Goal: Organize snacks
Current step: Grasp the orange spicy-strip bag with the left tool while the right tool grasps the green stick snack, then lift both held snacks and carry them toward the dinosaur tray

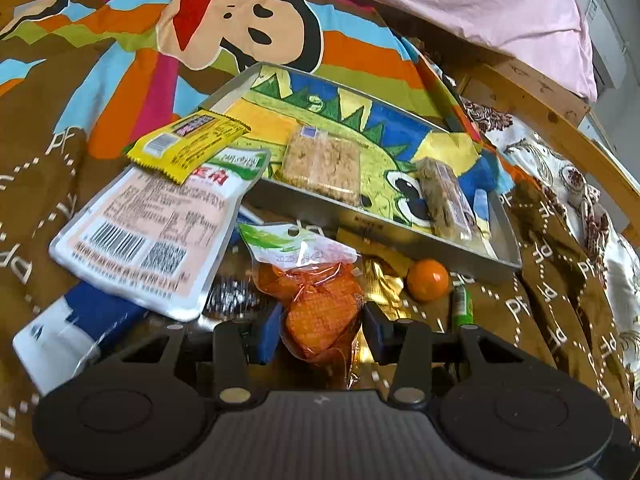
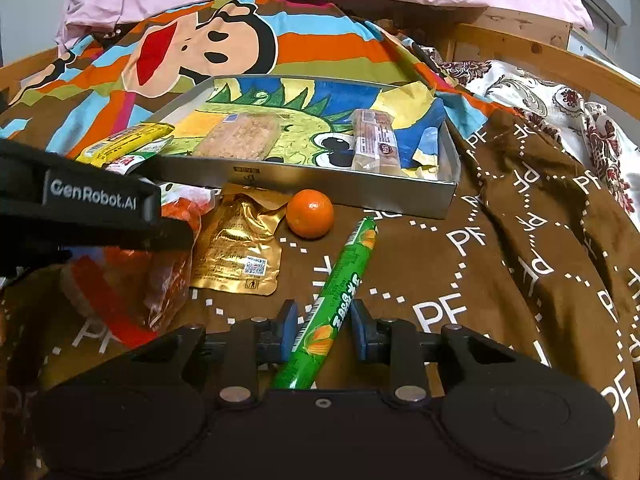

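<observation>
Left tool [image 1: 320,338] apart around orange snack bag [image 1: 316,312], right tool [image 2: 325,330] apart around green sausage stick [image 2: 332,312], tray [image 2: 320,188] at 12 o'clock.

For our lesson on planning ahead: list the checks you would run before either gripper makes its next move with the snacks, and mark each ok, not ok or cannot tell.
1. Left gripper straddles the orange snack bag: ok.
2. Its pads gripping the bag: cannot tell.
3. Right gripper straddles the green sausage stick: ok, not clamped.
4. Tray has free floor: ok; only two bars are inside.
5. Tangerine sits in front of the tray wall: not ok.
</observation>
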A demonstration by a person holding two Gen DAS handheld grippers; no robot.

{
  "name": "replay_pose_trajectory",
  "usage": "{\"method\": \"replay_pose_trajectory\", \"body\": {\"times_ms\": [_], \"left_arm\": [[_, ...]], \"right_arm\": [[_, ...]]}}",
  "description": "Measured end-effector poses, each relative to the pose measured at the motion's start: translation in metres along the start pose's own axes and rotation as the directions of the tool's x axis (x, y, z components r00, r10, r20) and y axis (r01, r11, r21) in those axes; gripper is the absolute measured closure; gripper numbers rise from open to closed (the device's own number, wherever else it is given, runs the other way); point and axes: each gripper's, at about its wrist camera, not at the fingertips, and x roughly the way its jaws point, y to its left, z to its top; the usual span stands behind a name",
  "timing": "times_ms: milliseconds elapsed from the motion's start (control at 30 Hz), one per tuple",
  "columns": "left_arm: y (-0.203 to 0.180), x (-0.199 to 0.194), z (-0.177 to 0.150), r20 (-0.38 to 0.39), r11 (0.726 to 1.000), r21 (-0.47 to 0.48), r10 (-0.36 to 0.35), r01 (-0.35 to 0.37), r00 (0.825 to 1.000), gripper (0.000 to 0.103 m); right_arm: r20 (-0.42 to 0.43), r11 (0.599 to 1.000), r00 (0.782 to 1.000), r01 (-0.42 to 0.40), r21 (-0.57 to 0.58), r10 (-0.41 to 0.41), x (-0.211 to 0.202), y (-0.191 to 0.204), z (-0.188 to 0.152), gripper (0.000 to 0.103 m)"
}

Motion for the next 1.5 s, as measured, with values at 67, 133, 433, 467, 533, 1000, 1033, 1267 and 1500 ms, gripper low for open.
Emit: {"method": "replay_pose_trajectory", "body": {"times_ms": [67,133,433,467,533,1000,1033,1267,1500], "left_arm": [[-0.002,-0.001,-0.001,-0.009,1.0,0.008,0.004,-0.004,1.0,0.056],[-0.004,0.0,-0.002,-0.014,1.0,0.023,0.012,-0.012,1.0,0.055],[-0.003,0.012,-0.002,-0.046,1.0,0.019,0.01,-0.009,0.999,0.054],[-0.004,0.012,-0.002,-0.046,1.0,0.023,0.011,-0.01,0.999,0.056],[-0.005,0.01,-0.002,-0.045,1.0,0.028,0.01,-0.009,0.999,0.057],[-0.018,-0.032,-0.008,0.021,0.999,0.042,-0.029,0.028,0.999,0.057],[-0.019,-0.034,-0.008,0.028,0.998,0.047,-0.034,0.033,0.999,0.057],[-0.031,-0.047,-0.007,0.106,0.995,0.086,-0.059,0.05,0.993,0.057],[-0.027,-0.053,0.006,0.226,0.997,0.069,-0.051,0.036,0.973,0.057]], "right_arm": [[-0.002,1.0,1.0,0.003,-0.007,-0.003,0.001,0.001,0.0,0.072],[-0.001,1.0,1.0,0.007,-0.009,-0.007,0.004,0.0,-0.001,0.065],[0.0,1.0,1.0,0.004,0.011,-0.004,0.01,-0.003,-0.002,0.065],[0.001,1.0,1.0,0.003,0.009,-0.003,0.01,-0.002,-0.002,0.07],[0.004,1.0,1.0,0.005,-0.009,-0.005,0.007,0.0,-0.003,0.074],[0.087,0.97,0.989,0.136,-0.202,-0.12,-0.021,0.011,-0.023,0.084],[0.094,0.967,0.987,0.146,-0.211,-0.129,-0.023,0.011,-0.024,0.084],[0.205,0.928,0.96,0.244,-0.281,-0.19,-0.038,0.016,-0.027,0.084],[0.364,0.894,0.916,0.299,-0.333,-0.171,-0.052,0.016,-0.004,0.084]]}}
